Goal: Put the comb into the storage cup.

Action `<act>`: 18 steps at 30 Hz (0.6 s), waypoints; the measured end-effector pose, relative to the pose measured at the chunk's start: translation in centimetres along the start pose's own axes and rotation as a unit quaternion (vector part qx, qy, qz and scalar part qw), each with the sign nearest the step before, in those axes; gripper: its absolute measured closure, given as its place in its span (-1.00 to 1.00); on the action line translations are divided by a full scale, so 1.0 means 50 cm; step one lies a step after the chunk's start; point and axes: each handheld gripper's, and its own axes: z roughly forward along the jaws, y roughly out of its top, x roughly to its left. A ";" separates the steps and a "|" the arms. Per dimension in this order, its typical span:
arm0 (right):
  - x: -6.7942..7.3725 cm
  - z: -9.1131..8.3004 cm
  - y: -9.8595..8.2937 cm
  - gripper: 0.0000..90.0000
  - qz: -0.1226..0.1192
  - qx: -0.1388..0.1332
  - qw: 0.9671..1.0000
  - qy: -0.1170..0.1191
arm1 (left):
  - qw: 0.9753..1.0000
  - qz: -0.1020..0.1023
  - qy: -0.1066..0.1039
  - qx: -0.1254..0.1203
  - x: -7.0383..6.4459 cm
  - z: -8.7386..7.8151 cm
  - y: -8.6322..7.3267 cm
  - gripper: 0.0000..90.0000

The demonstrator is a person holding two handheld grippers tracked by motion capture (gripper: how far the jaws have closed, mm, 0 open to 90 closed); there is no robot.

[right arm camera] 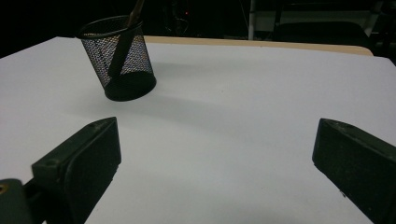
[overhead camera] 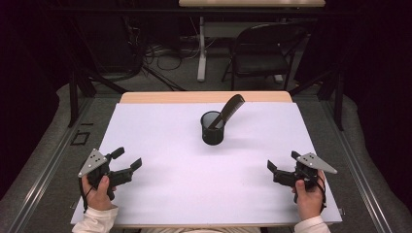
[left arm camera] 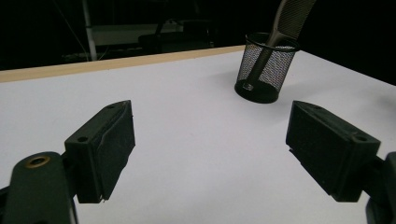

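- The comb (overhead camera: pixel 228 109) stands handle-down in the mesh pen cup (overhead camera: pixel 213 128), its toothed end leaning out over the rim on the side away from you.
- The pen cup sits upright on the white desk (overhead camera: pixel 160 145), towards the desk's far edge.
- Your left gripper (overhead camera: pixel 127 164) hangs on your side of the cup, well apart from it, its fingers (left arm camera: pixel 105 149) spread and empty.
- Your right gripper (overhead camera: pixel 282 166) mirrors it, also well short of the cup, fingers (right arm camera: pixel 86 163) spread around nothing.
- Judging by this, the comb looks stowed; if it is to come out, everything is left to do.
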 end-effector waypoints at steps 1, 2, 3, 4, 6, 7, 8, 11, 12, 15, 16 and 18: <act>-0.001 0.001 -0.001 -0.98 0.000 -0.001 1.000 0.000 | 1.000 0.000 0.001 0.000 0.001 -0.001 0.000 -0.65; -0.002 0.002 -0.003 -0.98 0.000 -0.001 1.000 -0.001 | 1.000 0.000 0.002 0.000 0.002 -0.002 -0.001 -0.65; -0.002 0.003 -0.004 -0.98 -0.001 -0.001 1.000 0.000 | 1.000 -0.001 0.003 0.000 0.003 -0.002 -0.002 -0.65; -0.003 0.003 -0.006 -0.97 -0.001 0.000 1.000 0.000 | 1.000 -0.003 0.003 0.001 0.004 -0.002 -0.003 -0.65; -0.005 0.003 -0.008 -0.95 0.002 0.007 1.000 0.000 | 1.000 -0.005 0.005 0.003 0.006 -0.001 -0.006 -0.65; -0.005 0.005 -0.009 -0.94 0.004 0.002 1.000 -0.002 | 1.000 -0.005 0.006 0.004 0.007 0.000 -0.008 -0.65; -0.006 0.005 -0.010 -0.93 0.007 0.005 1.000 -0.002 | 1.000 -0.008 0.007 0.006 0.009 0.000 -0.010 -0.65; -0.011 0.007 -0.011 -0.93 0.009 0.006 1.000 -0.005 | 1.000 -0.012 0.009 0.009 0.013 0.002 -0.014 -0.65; -0.013 0.010 -0.012 -0.93 0.012 0.003 1.000 -0.005 | 1.000 -0.013 0.010 0.011 0.015 0.002 -0.016 -0.65; -0.018 0.013 -0.014 -0.92 0.019 0.009 1.000 -0.008 | 1.000 -0.016 0.011 0.012 0.019 0.003 -0.019 -0.65; -0.020 0.013 -0.015 -0.92 0.020 0.013 1.000 -0.007 | 1.000 -0.017 0.012 0.013 0.020 0.003 -0.019 -0.65; -0.022 0.014 -0.016 -0.91 0.026 0.015 1.000 -0.008 | 1.000 -0.018 0.012 0.013 0.021 0.003 -0.021 -0.65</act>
